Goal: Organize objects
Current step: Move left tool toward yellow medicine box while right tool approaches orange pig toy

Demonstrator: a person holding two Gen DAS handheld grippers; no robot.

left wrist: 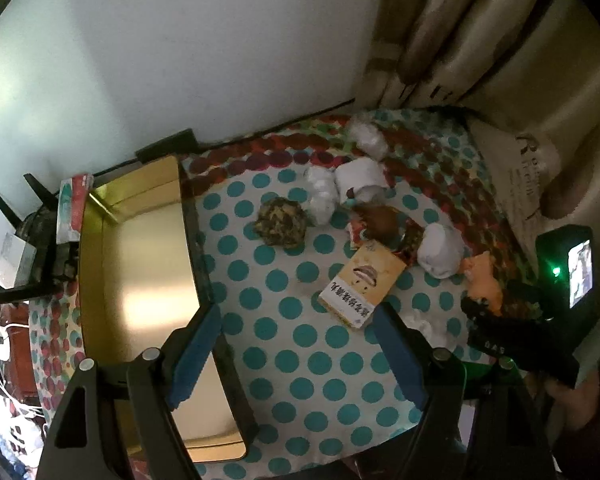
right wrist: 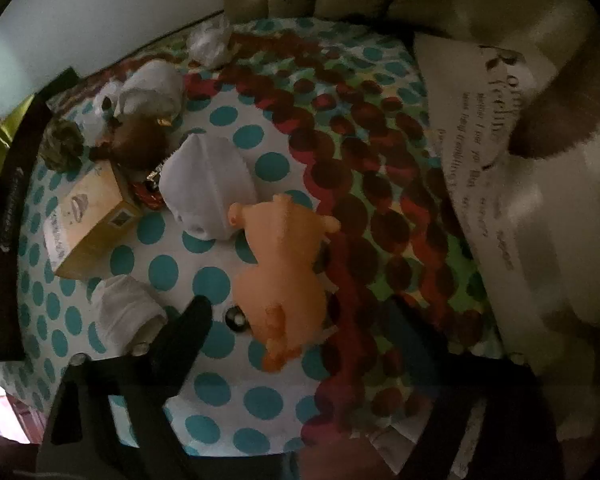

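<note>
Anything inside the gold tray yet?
Nothing visible. The gold tray shows a bare, shiny floor in the left wrist view. The left gripper hangs over its near end, one finger covering part of that floor, so that patch cannot be checked.

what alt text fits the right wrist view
The right gripper is open around an orange toy pig on a polka-dot tablecloth. Left of the pig lie white bundles, a yellow box and a brown toy.
</note>
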